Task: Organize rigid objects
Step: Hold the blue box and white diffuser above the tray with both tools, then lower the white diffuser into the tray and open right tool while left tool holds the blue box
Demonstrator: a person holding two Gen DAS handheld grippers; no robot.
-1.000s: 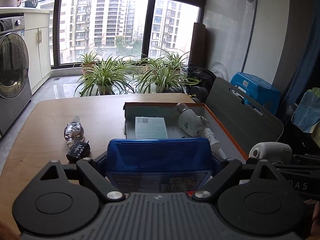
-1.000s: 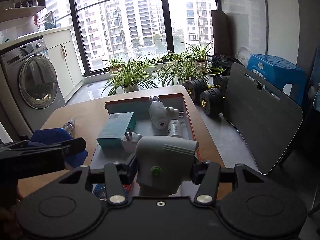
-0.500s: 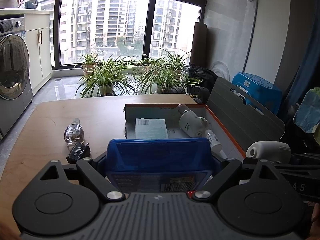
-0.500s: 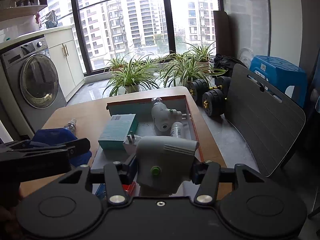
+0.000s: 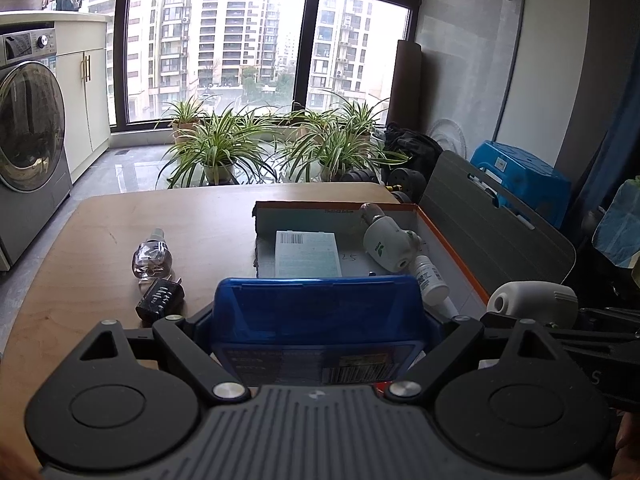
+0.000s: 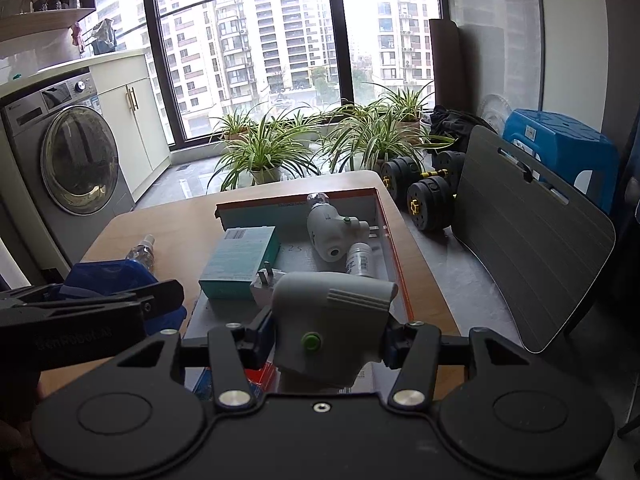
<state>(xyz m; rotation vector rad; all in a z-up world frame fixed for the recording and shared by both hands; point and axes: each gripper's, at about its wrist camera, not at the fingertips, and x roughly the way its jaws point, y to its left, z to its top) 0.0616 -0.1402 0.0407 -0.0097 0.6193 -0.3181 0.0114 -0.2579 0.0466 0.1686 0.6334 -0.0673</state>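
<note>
Now glossy blue plastic box (image 5: pixel 318 312), matte grey rounded device (image 6: pixel 332 316), cardboard tray (image 6: pixel 394 240).

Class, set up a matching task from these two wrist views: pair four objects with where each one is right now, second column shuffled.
Objects:
1. blue package
2. grey-white device
3. teal box
4. clear bottle

Places:
A. lying on the bare table, outside the box
B. clamped in the right gripper
C. resting inside the open cardboard box
D. clamped in the left gripper

Pairs: 1-D, 2-B, 3-C, 4-A
</note>
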